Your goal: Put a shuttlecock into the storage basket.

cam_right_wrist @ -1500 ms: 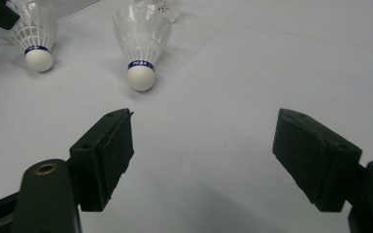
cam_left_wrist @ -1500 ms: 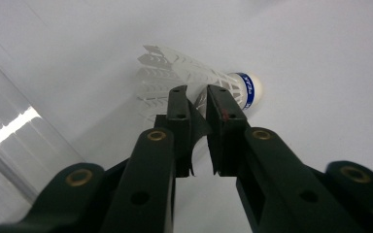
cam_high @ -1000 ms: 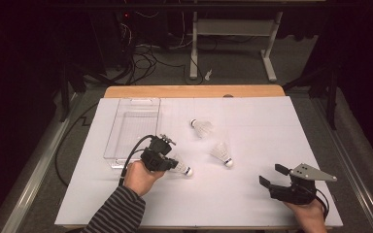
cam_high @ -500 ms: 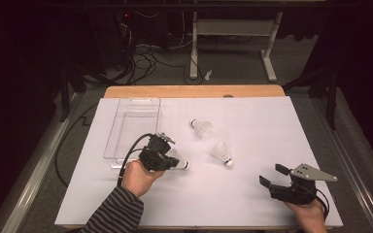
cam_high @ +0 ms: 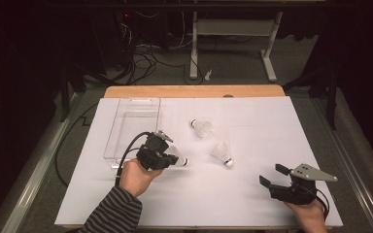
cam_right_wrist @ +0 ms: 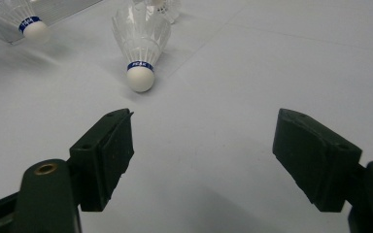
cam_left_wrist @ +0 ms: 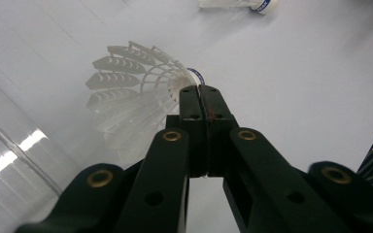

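Little has changed since the earlier frames: your left gripper [cam_high: 174,159] has crept slightly with its shuttlecock [cam_left_wrist: 141,90], while your right gripper [cam_high: 275,176] has stayed put, jaws spread wide with nothing between them. Your left jaws are clenched on the shuttlecock's skirt rim, so you seem to be mid-carry. It hangs just beside the near corner of the clear tray [cam_high: 126,131]. The next move probably calls for a short swing over the tray wall before letting go. Beyond it, two more shuttlecocks [cam_high: 222,152] [cam_high: 202,127] lie on the white table [cam_high: 272,126] well apart from the tray, with open room around both.
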`<act>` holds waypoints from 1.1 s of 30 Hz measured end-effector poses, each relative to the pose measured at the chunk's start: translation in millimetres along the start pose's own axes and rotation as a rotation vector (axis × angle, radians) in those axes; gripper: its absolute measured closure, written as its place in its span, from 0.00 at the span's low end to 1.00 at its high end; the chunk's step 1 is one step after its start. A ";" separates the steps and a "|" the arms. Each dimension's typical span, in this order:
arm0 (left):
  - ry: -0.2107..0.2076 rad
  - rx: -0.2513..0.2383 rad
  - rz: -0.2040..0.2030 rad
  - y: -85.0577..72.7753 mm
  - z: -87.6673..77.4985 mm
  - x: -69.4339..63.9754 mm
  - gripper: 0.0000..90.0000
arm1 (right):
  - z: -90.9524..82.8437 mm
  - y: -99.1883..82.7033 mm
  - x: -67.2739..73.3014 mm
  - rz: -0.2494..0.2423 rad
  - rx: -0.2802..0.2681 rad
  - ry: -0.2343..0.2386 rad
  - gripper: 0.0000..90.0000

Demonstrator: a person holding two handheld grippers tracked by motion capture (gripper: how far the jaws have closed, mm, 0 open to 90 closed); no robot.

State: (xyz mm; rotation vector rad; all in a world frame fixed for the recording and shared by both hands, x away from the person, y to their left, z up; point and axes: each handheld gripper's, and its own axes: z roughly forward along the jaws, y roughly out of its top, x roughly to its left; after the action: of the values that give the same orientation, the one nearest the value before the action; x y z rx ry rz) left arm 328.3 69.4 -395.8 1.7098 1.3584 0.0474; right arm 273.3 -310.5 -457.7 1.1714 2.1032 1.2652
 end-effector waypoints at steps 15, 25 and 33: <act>-0.005 -0.051 -0.020 7.4 -11.0 2.2 0.99 | -0.4 0.0 0.0 0.003 -0.001 -0.002 0.26; -0.008 -0.070 -0.028 11.8 -17.1 4.1 0.99 | -0.3 0.0 0.0 0.002 -0.001 -0.002 0.26; -0.009 -0.093 -0.037 17.0 -23.2 5.7 0.99 | -0.2 0.0 -0.3 -0.004 0.001 -0.004 0.26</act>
State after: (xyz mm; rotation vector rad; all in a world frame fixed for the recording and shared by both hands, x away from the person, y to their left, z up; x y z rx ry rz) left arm 330.8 88.7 -374.0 1.6053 1.3599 0.0814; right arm 273.3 -310.9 -457.7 1.1692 2.1024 1.2591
